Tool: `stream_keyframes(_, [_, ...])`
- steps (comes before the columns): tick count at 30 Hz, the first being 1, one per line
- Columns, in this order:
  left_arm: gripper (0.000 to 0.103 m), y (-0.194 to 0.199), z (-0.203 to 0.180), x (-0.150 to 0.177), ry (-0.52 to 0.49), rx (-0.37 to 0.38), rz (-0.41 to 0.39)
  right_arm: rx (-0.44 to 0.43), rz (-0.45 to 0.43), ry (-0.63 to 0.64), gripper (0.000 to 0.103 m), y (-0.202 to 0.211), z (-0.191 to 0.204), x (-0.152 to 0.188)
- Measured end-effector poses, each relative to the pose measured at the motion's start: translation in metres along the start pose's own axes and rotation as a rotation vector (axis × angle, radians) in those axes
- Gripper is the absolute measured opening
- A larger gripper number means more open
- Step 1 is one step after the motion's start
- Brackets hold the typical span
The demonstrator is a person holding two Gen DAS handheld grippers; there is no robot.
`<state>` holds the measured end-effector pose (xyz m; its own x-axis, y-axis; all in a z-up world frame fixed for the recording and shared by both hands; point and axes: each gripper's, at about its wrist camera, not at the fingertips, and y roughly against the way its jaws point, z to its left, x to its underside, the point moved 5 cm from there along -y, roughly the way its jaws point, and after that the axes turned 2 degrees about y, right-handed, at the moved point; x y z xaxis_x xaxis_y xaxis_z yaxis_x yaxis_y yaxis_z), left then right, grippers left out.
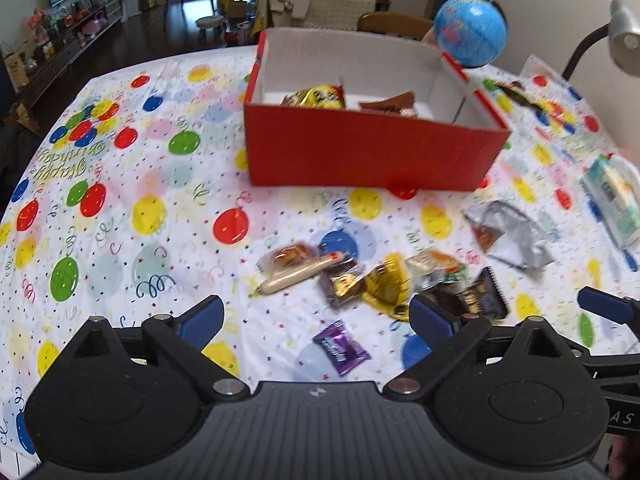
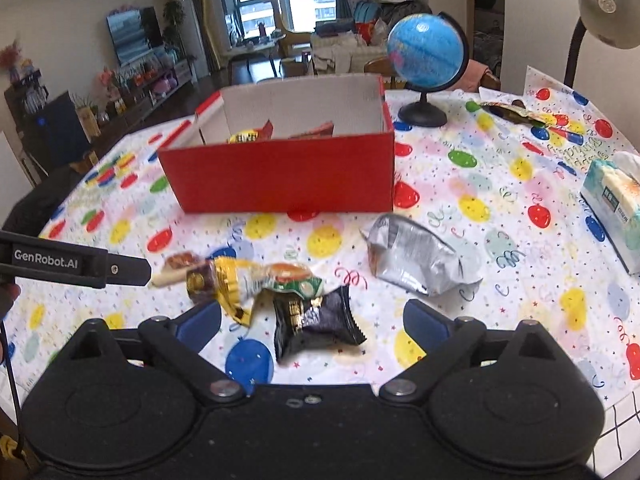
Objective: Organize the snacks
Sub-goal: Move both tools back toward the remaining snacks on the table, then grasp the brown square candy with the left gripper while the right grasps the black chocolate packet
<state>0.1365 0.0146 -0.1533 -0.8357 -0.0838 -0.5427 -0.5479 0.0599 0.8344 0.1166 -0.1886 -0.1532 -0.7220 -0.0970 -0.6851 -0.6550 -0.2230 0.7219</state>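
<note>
Left wrist view inspected first. Found left gripper [image 1: 316, 312] spread wide and empty, hovering low over the tablecloth [image 1: 120, 220]. Noted one purple candy [image 1: 340, 350] lying just ahead of its fingers. Found right gripper [image 2: 312, 318] likewise wide apart, holding nothing, poised over one black packet [image 2: 316, 322].

Judged the black packet light, crinkly and slippery, its contents perhaps crushable; best pinched across the middle of the body or at a crimped end seam, with modest squeeze.

Counted just beyond, in a touching, partly overlapping cluster: one sausage stick [image 1: 296, 276], one clear-wrapped pastry [image 1: 290, 256], one brown-and-gold sweet [image 1: 344, 286], one yellow foil wrapper [image 1: 386, 280], one green-and-white packet [image 2: 288, 280]. Logged one silver bag [image 2: 416, 260] near the cluster's right, crumpled, apparently light and easily deformed. Tallied eight loose snacks in the near field.

Recorded one red box [image 2: 280, 176] farther back, with a card divider inside and two packets visible within. Noted one tissue pack [image 2: 612, 208] at the right edge, one further wrapper [image 2: 516, 112] at the far corner, one globe [image 2: 426, 54] behind the box
</note>
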Motion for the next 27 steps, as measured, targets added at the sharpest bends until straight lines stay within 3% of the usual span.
stream_keyframes(13, [0.1, -0.052, -0.001, -0.002, 0.042, -0.061, 0.099, 0.028, 0.105, 0.052, 0.089, -0.05, -0.003, 0.011])
stream_keyframes(27, [0.099, -0.085, 0.0, -0.013, 0.132, -0.019, 0.174, 0.024, 0.167, 0.069, 0.082, -0.078, -0.003, 0.01])
